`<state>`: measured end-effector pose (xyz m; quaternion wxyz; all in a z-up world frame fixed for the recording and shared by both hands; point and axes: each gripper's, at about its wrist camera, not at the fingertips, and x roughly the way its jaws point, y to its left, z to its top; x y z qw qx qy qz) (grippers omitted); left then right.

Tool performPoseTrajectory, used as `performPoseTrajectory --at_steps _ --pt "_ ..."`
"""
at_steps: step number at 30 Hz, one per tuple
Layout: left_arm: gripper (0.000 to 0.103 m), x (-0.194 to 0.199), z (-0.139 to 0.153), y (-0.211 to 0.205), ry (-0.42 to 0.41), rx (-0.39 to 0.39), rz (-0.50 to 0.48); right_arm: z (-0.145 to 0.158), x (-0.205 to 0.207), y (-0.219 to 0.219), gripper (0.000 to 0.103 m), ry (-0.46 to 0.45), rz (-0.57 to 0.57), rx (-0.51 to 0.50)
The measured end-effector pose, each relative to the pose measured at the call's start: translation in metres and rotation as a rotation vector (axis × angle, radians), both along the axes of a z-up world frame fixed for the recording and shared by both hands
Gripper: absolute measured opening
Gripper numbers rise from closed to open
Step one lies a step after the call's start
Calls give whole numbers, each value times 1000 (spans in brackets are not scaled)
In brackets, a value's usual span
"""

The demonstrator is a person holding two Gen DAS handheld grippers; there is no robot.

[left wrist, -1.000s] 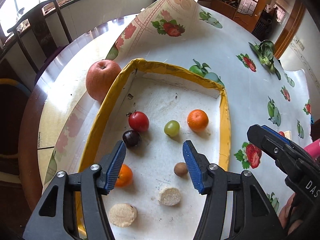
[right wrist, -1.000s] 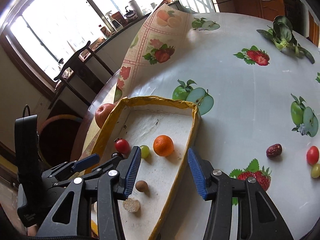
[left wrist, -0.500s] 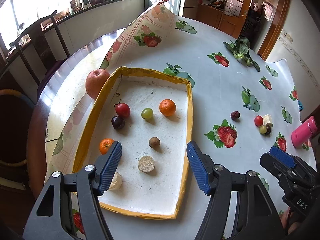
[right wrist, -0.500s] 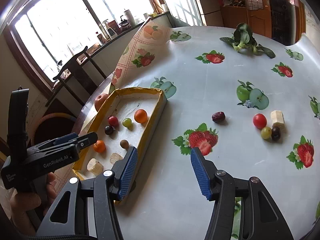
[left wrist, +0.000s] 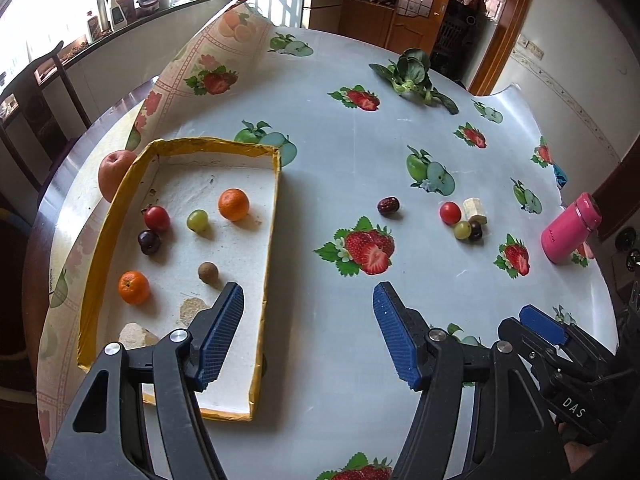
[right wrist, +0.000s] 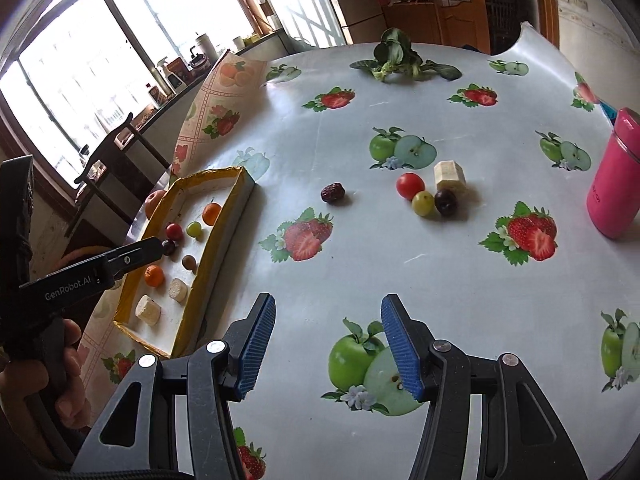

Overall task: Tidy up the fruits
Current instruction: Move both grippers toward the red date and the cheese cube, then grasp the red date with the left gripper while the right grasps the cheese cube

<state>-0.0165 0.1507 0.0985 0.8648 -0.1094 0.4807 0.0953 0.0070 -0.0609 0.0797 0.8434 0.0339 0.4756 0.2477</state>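
You've pulled both grippers back and up, and a second ago the view was filled by the shallow yellow-rimmed white tray (left wrist: pixel 100 248); now the whole table with its fruit-print plastic cloth (left wrist: pixel 332 168) is in sight. That reads to me as one drop-off finished and the next pick about to start.

Starting at the left: the big red apple (left wrist: pixel 114 172) sits outside the tray, touching its far-left wall, half hidden by the rim. Inside the tray lie two small oranges (left wrist: pixel 233 204), a red cherry tomato, a green grape, a dark plum, a brown round fruit and two pale cut chunks, unmoved. Your left gripper (left wrist: pixel 306 336) hovers released and empty above the tray's right wall, its left finger covering part of one chunk.

Moving right, the wrinkled dark red date (right wrist: pixel 333 193) lies alone on the cloth. Further right a cluster waits: a red cherry tomato (right wrist: pixel 410 186), a green grape (right wrist: pixel 423 203), a dark plum (right wrist: pixel 445 201) and a pale cut chunk (right wrist: pixel 449 176), all touching or nearly so. Your right gripper (right wrist: pixel 328 344) is spread wide, holding nothing, well short of them.

Far right, the pink flask (right wrist: pixel 616 184) is cut off by the frame edge. What the pale chunks are, I can't make out.
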Motion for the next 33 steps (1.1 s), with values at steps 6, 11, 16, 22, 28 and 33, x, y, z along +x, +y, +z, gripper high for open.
performPoseTrajectory --at_steps 6,11,16,22,28,33 --pt "67 13 -11 -19 21 -35 -39 -3 6 -26 57 -5 -56 -4" --pt "67 31 -22 -29 37 -73 -68 -9 22 -42 57 5 -97 -10" --pt "67 65 -35 -32 51 -99 -93 -12 56 -49 57 -5 -146 -25" --pt "67 117 -58 -34 69 -104 -128 -20 113 -46 56 9 -198 -39" --pt "67 153 -83 -36 69 -97 -182 -35 158 -29 55 40 -183 -57" --pt "66 168 -102 -38 94 -96 -200 -51 177 -21 54 60 -191 -73"
